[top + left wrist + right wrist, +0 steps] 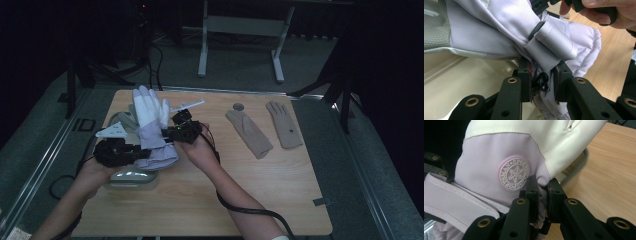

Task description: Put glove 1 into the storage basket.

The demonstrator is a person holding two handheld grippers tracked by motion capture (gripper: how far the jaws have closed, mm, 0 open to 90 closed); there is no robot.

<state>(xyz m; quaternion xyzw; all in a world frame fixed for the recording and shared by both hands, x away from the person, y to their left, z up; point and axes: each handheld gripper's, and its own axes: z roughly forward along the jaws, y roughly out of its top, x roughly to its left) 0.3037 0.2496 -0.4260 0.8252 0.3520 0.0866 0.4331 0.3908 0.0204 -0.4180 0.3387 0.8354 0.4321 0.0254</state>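
Note:
A padded lavender and white ski glove (150, 127) is held up over the left part of the table, its fingers pointing away. My left gripper (131, 150) is shut on the glove's cuff; in the left gripper view the lavender fabric (499, 27) and a small black loop sit pinched between the jaws of my left gripper (541, 85). My right gripper (172, 134) is shut on the glove's side edge. In the right gripper view the glove's round snowflake badge (514, 173) lies just above my right gripper (542, 202).
A pale shallow tray (131, 179) lies under the glove at the table's left. Two beige knit gloves (248, 133) (283, 124) lie flat at the right, with a small grey disc (238, 106) behind them. The wooden table (200, 200) is bare in front.

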